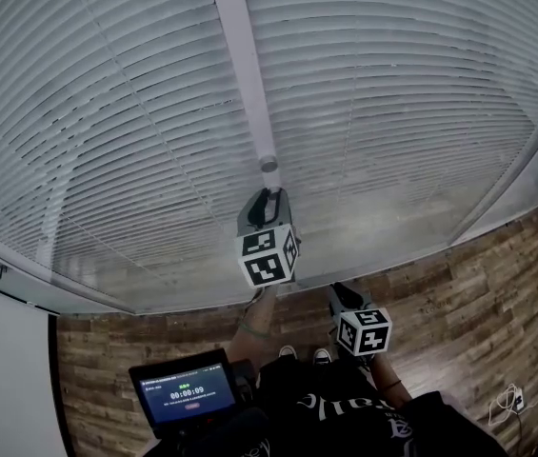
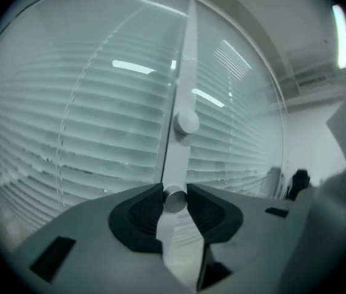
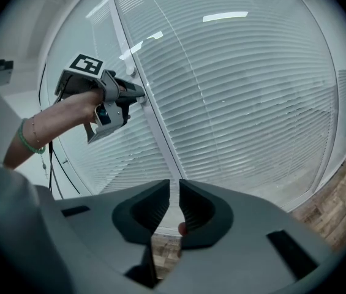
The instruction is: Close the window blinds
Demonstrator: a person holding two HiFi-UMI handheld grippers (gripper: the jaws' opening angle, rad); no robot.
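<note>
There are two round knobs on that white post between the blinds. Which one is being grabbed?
The lower knob: it sits pinched between the left gripper's fingers, while the upper knob stands free above.

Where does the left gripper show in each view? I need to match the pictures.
Head view: left gripper at centre, tips at the white post.
Left gripper view: bottom centre, jaws closed on a round knob.
Right gripper view: upper left, against the post.
Shared landmark: the white post between the two blinds.
</note>
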